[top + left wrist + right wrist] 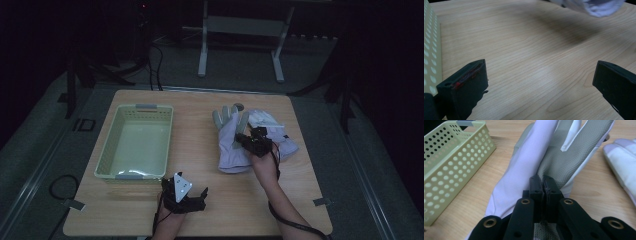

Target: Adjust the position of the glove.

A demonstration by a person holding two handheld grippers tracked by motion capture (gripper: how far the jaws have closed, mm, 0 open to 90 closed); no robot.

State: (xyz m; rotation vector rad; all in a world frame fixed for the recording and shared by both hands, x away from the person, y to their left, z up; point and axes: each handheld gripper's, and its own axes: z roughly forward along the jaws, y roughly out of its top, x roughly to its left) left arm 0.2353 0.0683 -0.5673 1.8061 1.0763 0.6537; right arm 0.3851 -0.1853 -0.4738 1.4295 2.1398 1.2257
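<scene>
On the right half of the table, my right gripper (pixel 248 141) is clamped tight on the near glove (pixel 231 142), jaws pinched together on a fold of its grey palm fabric, as the right gripper view shows. The glove drapes from that pinch, its fingers pointing away toward the far edge, and the second glove (pixel 272 131) lies just beside it on the wood. The green basket (pixel 167 134) waits to the left, well apart from both gloves. My left gripper (pixel 186 198) hovers near the front edge by the basket's near corner, jaws spread wide with nothing between them. I reckon the job here is carrying this glove over into the basket. To do it well I want the whole glove off the table before I travel, so the trailing cuff doesn't drag or snag the other glove. Then over the basket's rim, high enough that the fingers clear the wall.
</scene>
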